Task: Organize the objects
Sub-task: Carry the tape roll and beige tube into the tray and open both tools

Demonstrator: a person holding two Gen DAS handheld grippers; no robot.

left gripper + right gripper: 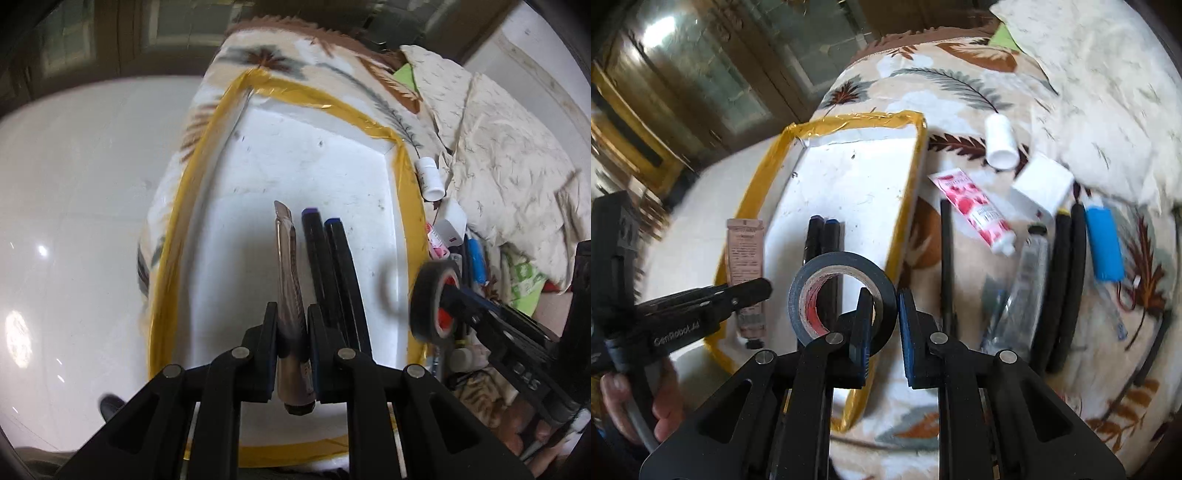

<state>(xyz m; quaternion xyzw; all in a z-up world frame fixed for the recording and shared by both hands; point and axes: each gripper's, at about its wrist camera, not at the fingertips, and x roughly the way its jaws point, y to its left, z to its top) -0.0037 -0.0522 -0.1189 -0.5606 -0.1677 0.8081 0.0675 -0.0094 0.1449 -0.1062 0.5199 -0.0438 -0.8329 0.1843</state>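
My left gripper (291,314) is shut on a beige cream tube (290,258), which hangs over a white foam box with a yellow taped rim (207,155). Two black markers (332,266) lie side by side on the box floor. My right gripper (885,306) is shut on the wall of a black tape roll (846,260), one finger inside the ring and one outside, above the box's near right edge (905,206). The right wrist view shows the left gripper (753,295) and its tube (744,243) at the left. The tape roll (424,295) shows blurred at the right of the left wrist view.
On the leaf-print blanket (960,99) right of the box lie a pink tube (975,210), a white bottle (999,142), a white carton (1041,184), a blue cylinder (1104,243), a clear tube (1027,284) and several black pens (1067,288). A hand (665,406) holds the left gripper's handle.
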